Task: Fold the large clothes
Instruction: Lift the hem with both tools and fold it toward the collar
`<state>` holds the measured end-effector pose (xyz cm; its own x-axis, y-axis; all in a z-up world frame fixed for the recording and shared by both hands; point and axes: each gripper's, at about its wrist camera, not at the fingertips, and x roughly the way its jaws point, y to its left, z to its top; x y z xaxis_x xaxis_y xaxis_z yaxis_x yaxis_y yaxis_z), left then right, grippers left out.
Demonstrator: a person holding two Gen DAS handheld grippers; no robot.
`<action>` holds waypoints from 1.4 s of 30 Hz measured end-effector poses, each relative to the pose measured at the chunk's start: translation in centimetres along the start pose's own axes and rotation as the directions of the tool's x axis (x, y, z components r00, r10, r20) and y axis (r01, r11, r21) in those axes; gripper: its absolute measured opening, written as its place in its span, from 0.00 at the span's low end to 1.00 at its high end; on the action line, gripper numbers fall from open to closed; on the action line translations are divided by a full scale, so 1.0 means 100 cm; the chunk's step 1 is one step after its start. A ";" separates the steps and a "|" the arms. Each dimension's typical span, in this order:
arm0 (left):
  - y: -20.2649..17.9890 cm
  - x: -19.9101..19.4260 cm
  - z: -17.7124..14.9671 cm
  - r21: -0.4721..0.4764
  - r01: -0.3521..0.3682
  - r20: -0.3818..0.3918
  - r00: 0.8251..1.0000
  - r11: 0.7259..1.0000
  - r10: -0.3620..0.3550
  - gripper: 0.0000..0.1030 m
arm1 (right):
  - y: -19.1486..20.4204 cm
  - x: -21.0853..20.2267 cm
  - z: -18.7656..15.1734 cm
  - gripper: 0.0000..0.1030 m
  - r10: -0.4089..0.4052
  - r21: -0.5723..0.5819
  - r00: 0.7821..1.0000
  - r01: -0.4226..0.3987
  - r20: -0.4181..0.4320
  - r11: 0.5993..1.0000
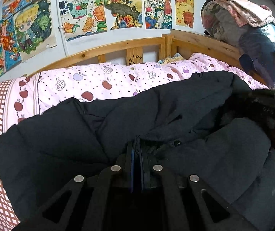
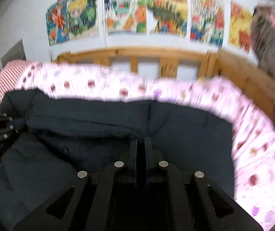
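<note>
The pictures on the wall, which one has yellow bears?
The rightmost picture, beside the bundle of bedding. The others show cartoon children, fruit and buildings.

The left tool point(image 1: 137, 144) is matte black, with two flat fingers lined in dark blue and four round silver screws across its angular linkage plates, which have wedge-shaped cutouts. The right tool point(image 2: 141, 144) is built alike: black fingers, blue-edged pads, four silver screws.
</note>
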<state>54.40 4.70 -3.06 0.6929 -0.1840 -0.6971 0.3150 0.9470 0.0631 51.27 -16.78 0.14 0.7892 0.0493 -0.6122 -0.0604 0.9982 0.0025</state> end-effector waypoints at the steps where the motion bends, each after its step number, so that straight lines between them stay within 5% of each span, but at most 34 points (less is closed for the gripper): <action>1: 0.001 0.000 0.001 -0.002 0.001 0.002 1.000 1.000 -0.001 0.05 | 0.000 -0.007 0.006 0.06 0.004 -0.003 0.999 -0.004 0.034 1.000; 4: 0.003 -0.002 0.002 -0.009 0.012 0.005 1.000 1.000 -0.012 0.05 | 0.000 -0.021 0.026 0.06 0.050 -0.003 0.993 -0.050 0.103 0.999; 7: 0.002 -0.006 0.004 0.008 0.018 0.006 1.000 1.000 -0.018 0.05 | 0.002 -0.013 0.040 0.06 0.110 -0.001 0.990 -0.110 0.085 0.994; 10: -0.005 -0.014 0.007 0.077 0.009 0.019 1.000 0.997 -0.010 0.06 | 0.009 0.022 0.044 0.06 0.181 -0.025 0.982 -0.182 -0.053 0.983; 12: -0.005 -0.024 0.010 0.094 0.035 0.041 0.998 0.995 -0.039 0.08 | 0.018 0.047 0.031 0.06 0.138 -0.049 0.976 -0.148 -0.168 0.988; 17: 0.010 -0.044 0.022 -0.029 0.168 0.093 0.982 0.985 -0.165 0.15 | 0.030 0.061 0.004 0.07 0.090 -0.111 0.971 -0.117 -0.222 0.987; 27: 0.004 -0.032 0.051 -0.219 0.318 0.194 0.941 0.922 -0.278 0.15 | 0.017 0.065 -0.001 0.07 0.147 -0.045 0.964 -0.161 -0.219 0.986; 33: -0.006 0.016 0.042 -0.225 0.161 -0.041 0.984 0.961 -0.174 0.15 | 0.013 0.051 0.006 0.07 0.184 -0.010 0.967 -0.188 -0.174 0.982; 39: 0.014 0.033 0.031 -0.298 0.188 -0.052 0.976 0.936 -0.212 0.15 | 0.019 0.042 0.037 0.07 0.227 -0.019 0.971 -0.229 -0.075 0.973; 42: 0.014 0.037 0.029 -0.275 0.183 -0.068 0.976 0.944 -0.209 0.15 | 0.025 0.056 0.043 0.07 0.213 -0.033 0.973 -0.217 -0.091 0.976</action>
<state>59.24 4.56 -3.51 0.5660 -0.3592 -0.7420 0.2453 0.9327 -0.2643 58.16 -13.82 0.15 0.6993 0.2575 -0.6668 -0.2500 0.9621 0.1094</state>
